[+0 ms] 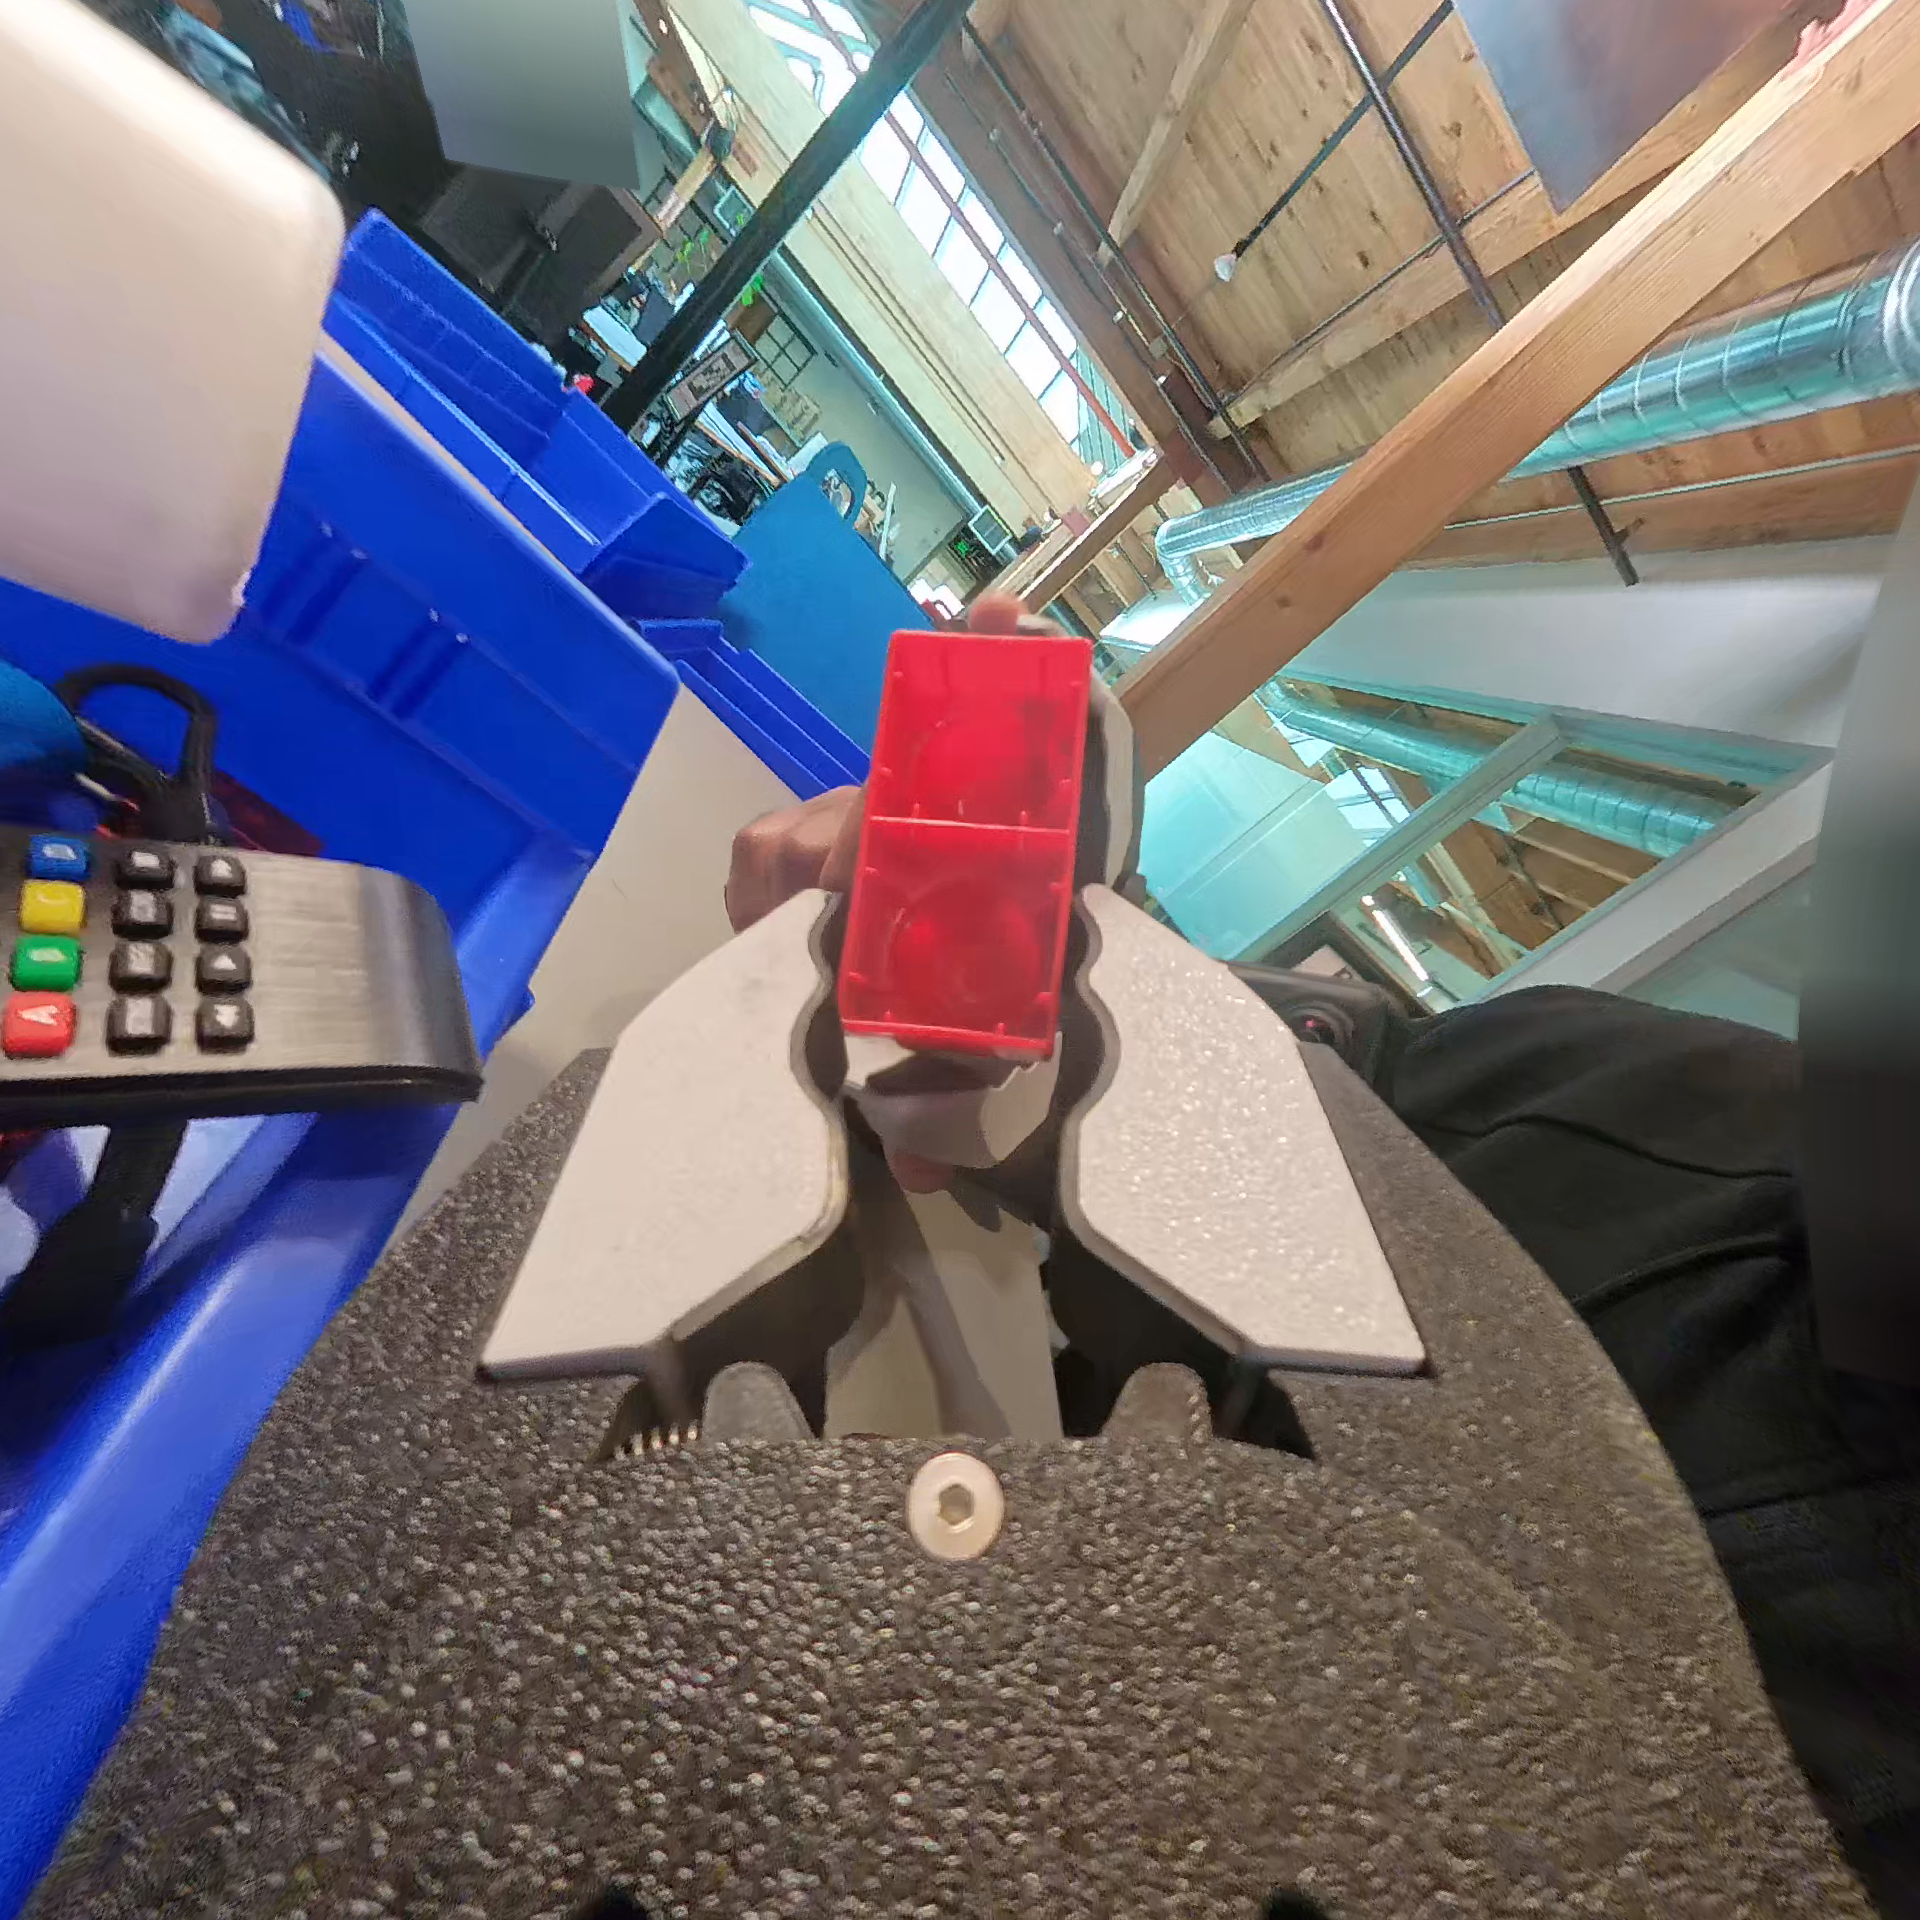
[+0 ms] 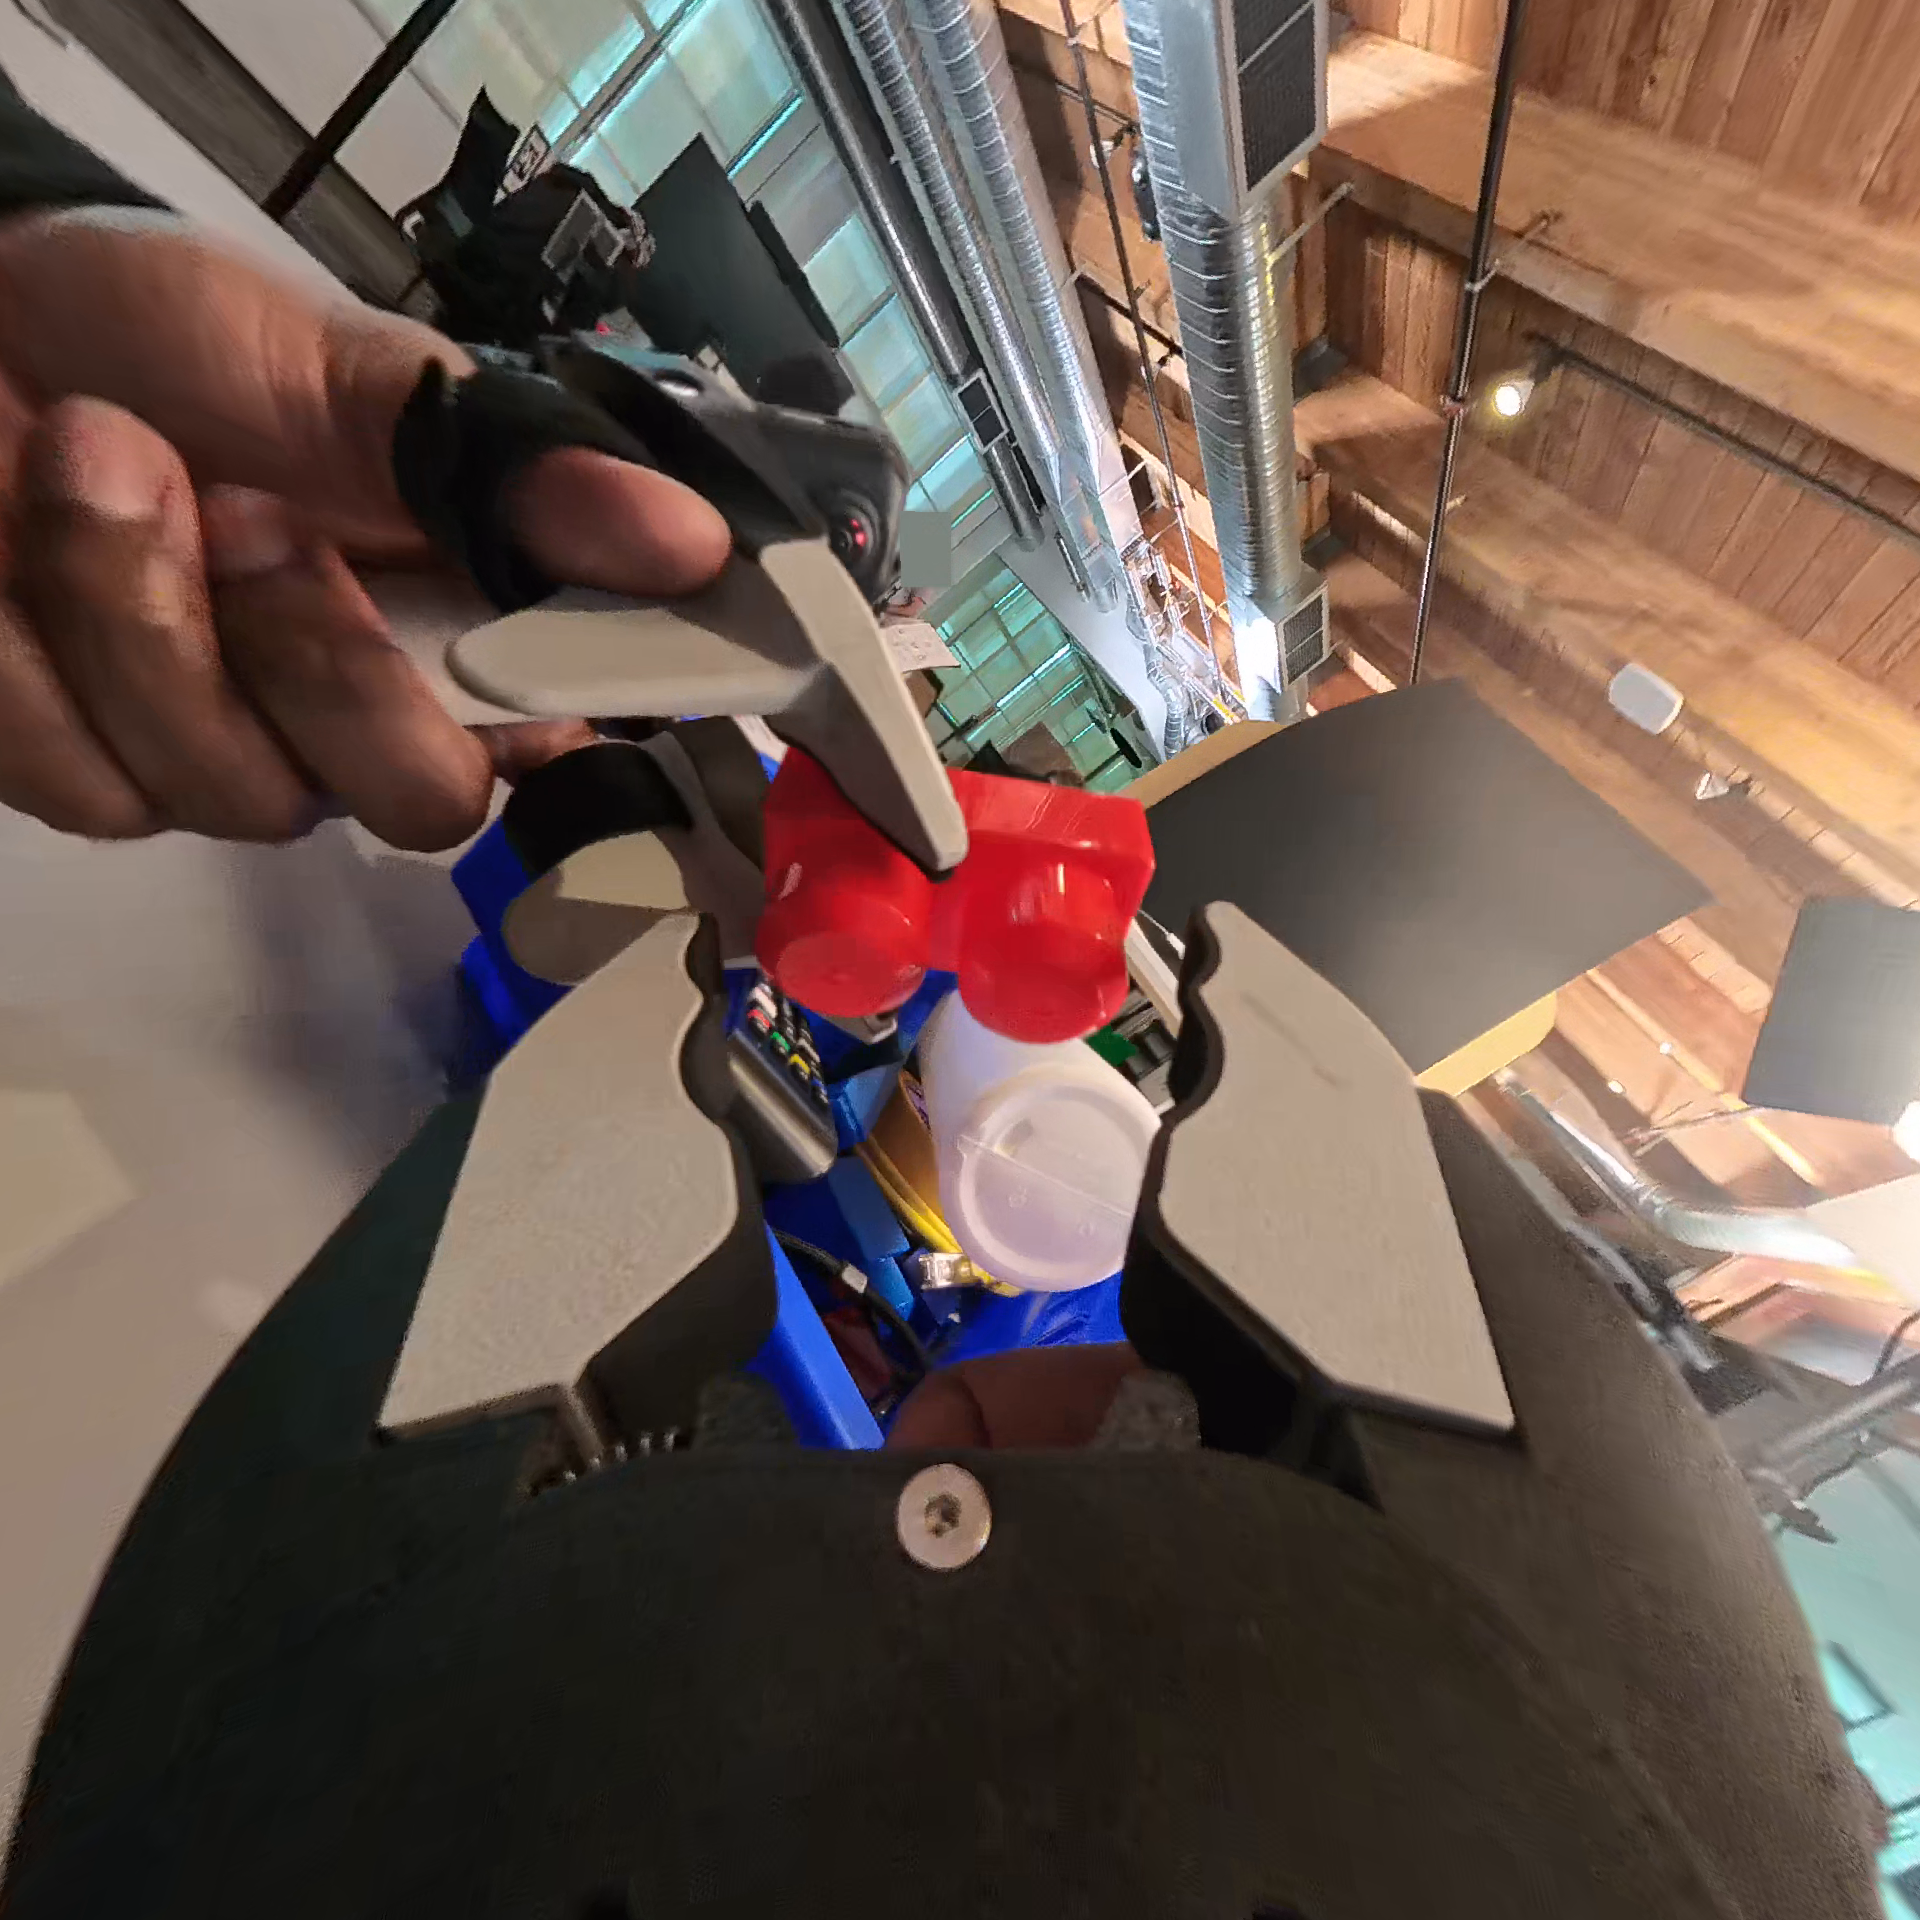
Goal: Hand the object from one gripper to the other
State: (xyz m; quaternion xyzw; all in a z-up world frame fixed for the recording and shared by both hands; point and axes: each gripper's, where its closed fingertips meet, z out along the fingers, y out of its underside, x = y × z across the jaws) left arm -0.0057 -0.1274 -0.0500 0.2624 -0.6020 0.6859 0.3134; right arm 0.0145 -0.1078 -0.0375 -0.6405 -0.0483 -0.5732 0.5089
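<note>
A red two-stud toy brick (image 1: 961, 831) is clamped between the fingers of my left gripper (image 1: 956, 935), its hollow underside facing the camera. In the right wrist view the same brick (image 2: 997, 894) shows its two round studs. One grey finger (image 2: 873, 727) of the left gripper, held by a hand (image 2: 208, 540), lies across the brick. My right gripper (image 2: 956, 935) is open, with its jaws wide on either side just short of the brick and not touching it. A grey finger (image 1: 1114, 769) of the right gripper shows behind the brick in the left wrist view.
Blue plastic bins (image 1: 436, 727) stand at the left and below (image 2: 821, 1351). They hold a black keypad device with coloured buttons (image 1: 208, 966) and a white bottle (image 2: 1029, 1153), which also shows at the upper left in the left wrist view (image 1: 135, 312). A dark sleeve (image 1: 1610, 1195) is on the right. The tips of both grippers are at nearly the same place.
</note>
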